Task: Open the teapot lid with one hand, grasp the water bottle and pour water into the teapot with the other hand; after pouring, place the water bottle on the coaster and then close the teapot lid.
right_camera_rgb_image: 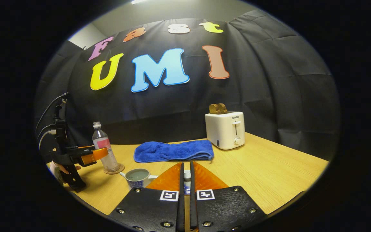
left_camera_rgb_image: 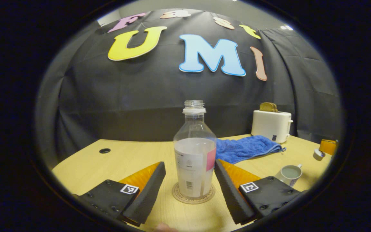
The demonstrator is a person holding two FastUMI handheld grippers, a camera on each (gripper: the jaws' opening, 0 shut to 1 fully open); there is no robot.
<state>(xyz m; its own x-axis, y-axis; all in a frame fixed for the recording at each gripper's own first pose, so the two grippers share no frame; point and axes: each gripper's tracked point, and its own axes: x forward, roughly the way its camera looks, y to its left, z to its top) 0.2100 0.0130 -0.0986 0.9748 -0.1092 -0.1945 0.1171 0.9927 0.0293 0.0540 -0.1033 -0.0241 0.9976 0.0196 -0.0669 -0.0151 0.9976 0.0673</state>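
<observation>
The water bottle (left_camera_rgb_image: 194,151) stood upright on the round coaster (left_camera_rgb_image: 193,194) near the front of the desk (left_camera_rgb_image: 130,154), cap off, roughly half full of cloudy-looking water. The left tongs (left_camera_rgb_image: 190,180) were spread wide with a finger on each side of the bottle's lower body. There looked to be a sliver of gap on both sides, so I'd call them released, not squeezing. From the right gripper view you could see the same thing from farther off: the bottle (right_camera_rgb_image: 103,151) on its coaster (right_camera_rgb_image: 114,169) with the other gripper flanking it.

The right tongs (right_camera_rgb_image: 187,180) were pinched nearly together on something small and pale, which I'd guess was the teapot lid (right_camera_rgb_image: 187,176), but it was too hidden between the fingers to be sure. The teapot (right_camera_rgb_image: 137,177) sat open just beside them, water visible inside, with the blue towel (right_camera_rgb_image: 174,150) and toaster (right_camera_rgb_image: 225,130) behind.

On handling: thin clear plastic, so it'll flex and maybe dent if you clamp hard, and the label wrap looks slick. Half full means moderate weight, sloshy, and with no cap any tilt spills. I'd grab around the labelled lower-middle, where it's straight-sided and near the weight. The lid's likely ceramic, so small, hard and chippy; set it down gently. Judging from this, the pour looked done and closing the lid is what's left.
</observation>
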